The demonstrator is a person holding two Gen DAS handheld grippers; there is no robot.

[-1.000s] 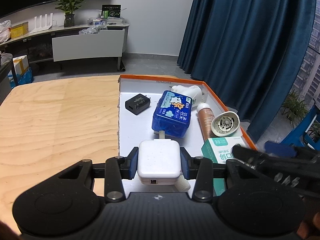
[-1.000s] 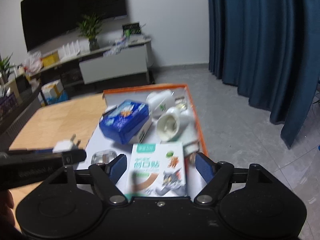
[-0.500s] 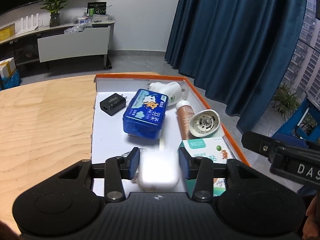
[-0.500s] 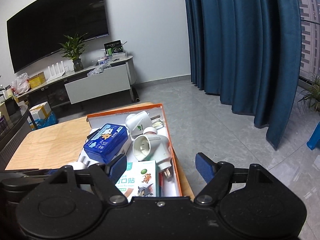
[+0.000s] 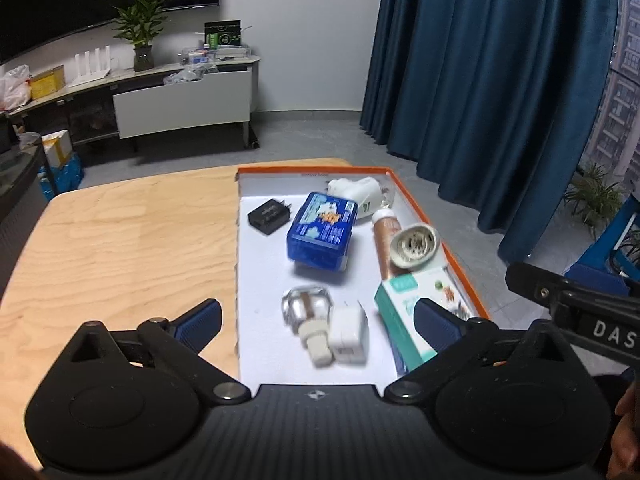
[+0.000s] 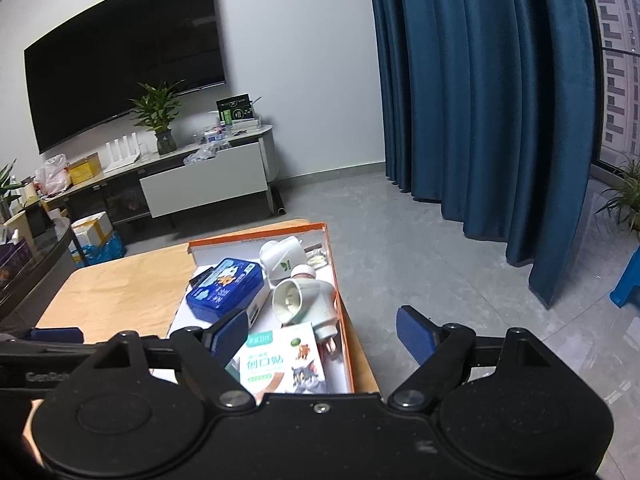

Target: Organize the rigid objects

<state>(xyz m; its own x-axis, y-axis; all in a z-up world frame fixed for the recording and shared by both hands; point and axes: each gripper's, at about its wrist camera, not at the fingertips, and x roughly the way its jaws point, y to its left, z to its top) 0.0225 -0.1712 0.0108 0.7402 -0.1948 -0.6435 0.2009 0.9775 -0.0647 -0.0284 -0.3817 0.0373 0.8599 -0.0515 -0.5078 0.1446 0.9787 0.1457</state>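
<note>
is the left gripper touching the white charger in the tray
Apart. The left wrist view shows the left gripper open wide, with the white charger lying free between its fingers, tray floor visible either side.

1. My left gripper (image 5: 318, 318) has its blue fingers (image 5: 200, 322) spread wide, gripping nothing.
2. My right gripper (image 6: 322, 336) is likewise spread wide, fingers (image 6: 416, 334) level, nothing between them.

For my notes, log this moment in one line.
left gripper: open | right gripper: open | small white plug charger: lying in orange-rimmed white tray
</note>
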